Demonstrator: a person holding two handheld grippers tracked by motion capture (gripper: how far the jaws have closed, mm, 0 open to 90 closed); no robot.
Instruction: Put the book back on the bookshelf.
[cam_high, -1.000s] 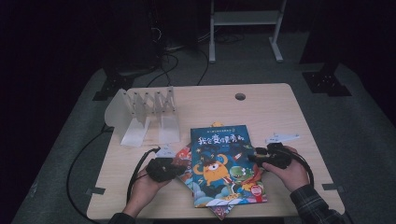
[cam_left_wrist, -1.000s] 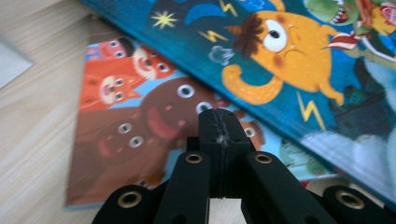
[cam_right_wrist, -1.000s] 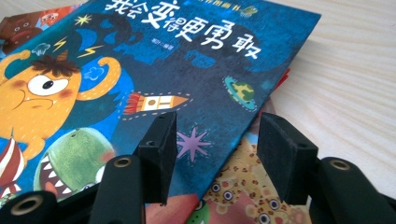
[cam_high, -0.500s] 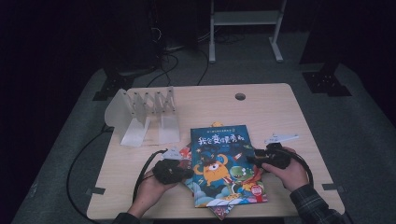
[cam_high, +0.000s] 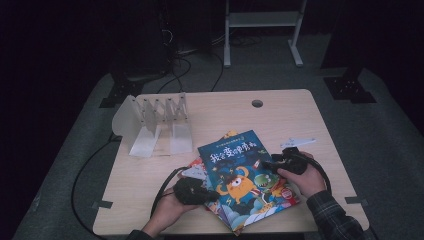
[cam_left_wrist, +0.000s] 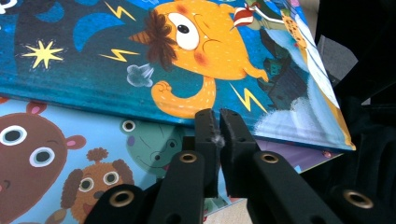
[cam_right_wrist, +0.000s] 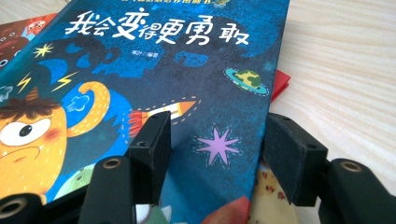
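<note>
The blue picture book (cam_high: 247, 180) tops a small stack near the front of the surface (cam_high: 280, 115); the left hand-held gripper (cam_high: 212, 195) has slid in against its left edge. Left gripper view: jaws almost together, barely parting, nothing between them, tips at the cover's edge. Right gripper view: right hand-held gripper (cam_right_wrist: 217, 154) has just been widening, straddling the book's right edge without pinching. Looks like a lift is being set up.
</note>
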